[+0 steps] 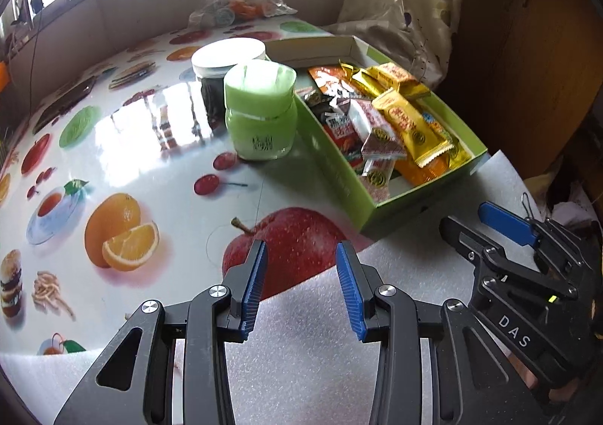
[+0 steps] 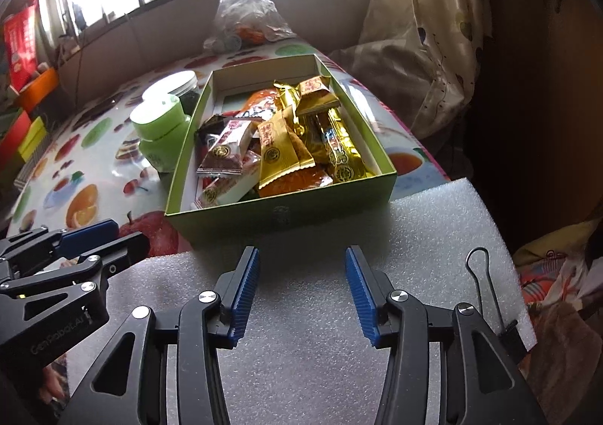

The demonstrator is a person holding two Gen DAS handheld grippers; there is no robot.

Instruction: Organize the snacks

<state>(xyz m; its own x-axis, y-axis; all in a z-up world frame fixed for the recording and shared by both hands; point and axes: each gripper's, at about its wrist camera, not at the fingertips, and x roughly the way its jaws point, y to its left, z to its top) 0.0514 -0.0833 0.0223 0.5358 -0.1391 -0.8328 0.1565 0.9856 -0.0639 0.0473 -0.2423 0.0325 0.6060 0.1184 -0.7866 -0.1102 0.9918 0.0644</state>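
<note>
Both hand-held grippers, left hand-held gripper [image 1: 301, 255] and right hand-held gripper [image 2: 302, 261], stand apart and empty; your snack packets [image 2: 286, 138] at 12 o'clock look light, crinkly, slippery, so pinch a sealed end.

"DAS" is printed in white on the black body of the right tool [image 1: 501, 221]. "GenRoboLAI", partly dim, is read on the left tool [image 2: 109, 236]. Snack wrapper print stays illegible.

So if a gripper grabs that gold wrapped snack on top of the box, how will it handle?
The gold snack packet looks light, and its crinkly, shiny wrapper probably slips and flexes. Lying loose on others in the green box, it may shift.
</note>
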